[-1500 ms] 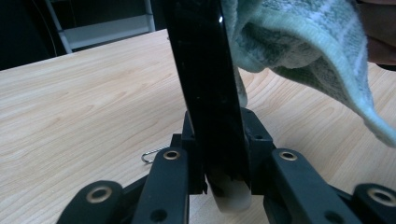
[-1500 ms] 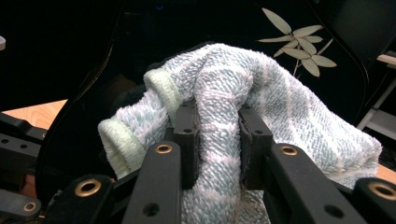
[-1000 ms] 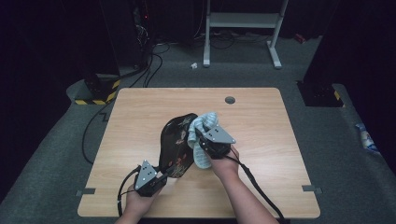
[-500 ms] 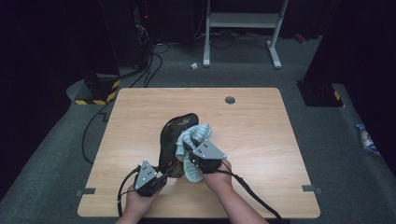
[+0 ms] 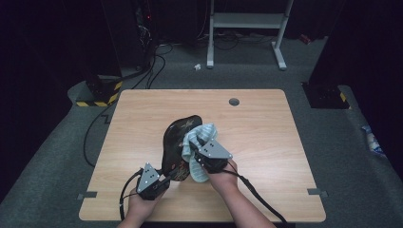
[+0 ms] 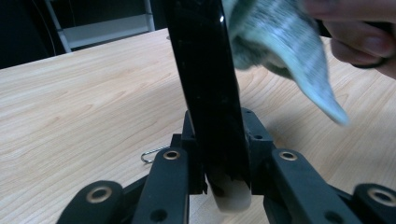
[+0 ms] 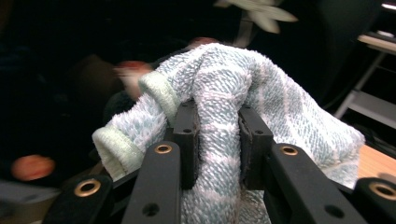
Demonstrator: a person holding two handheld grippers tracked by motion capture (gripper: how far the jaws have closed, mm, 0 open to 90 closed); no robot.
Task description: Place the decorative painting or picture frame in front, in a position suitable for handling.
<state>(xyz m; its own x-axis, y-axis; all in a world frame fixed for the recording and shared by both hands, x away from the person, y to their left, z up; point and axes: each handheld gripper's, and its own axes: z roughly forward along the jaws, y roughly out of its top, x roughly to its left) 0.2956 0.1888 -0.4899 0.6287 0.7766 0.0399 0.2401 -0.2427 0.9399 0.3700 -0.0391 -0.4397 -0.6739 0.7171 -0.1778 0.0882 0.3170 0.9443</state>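
High view: left gripper point(image 5: 164, 182) sits at the near edge of the wooden table point(image 5: 266, 128), jaws pinching the near rim of a dark lacquered tray point(image 5: 177, 142) that stands tilted on edge, rising away from the gripper. Right gripper point(image 5: 194, 156) is just right of the tray, touching its face w/ a light blue-and-white towel point(image 5: 202, 137) bunched btwn its jaws; towel hangs below and spills above the gripper

Left gripper view: jaws pressed onto the tray point(image 6: 205, 79) edge, one pad each side, tray rising straight up from them. Towel point(image 6: 285, 51) is up and right of the jaws, against the tray's right face, w/ fingers point(image 6: 359, 42) of the other hand beside it. Table point(image 6: 84, 102) lies under the jaws

Right gripper view: jaws clamped on a fold of the towel point(image 7: 233, 93), cloth bulging over both pads and draping down the right side. Tray point(image 7: 60, 60) is the dark blurred surface right behind the cloth; contact can't be told here
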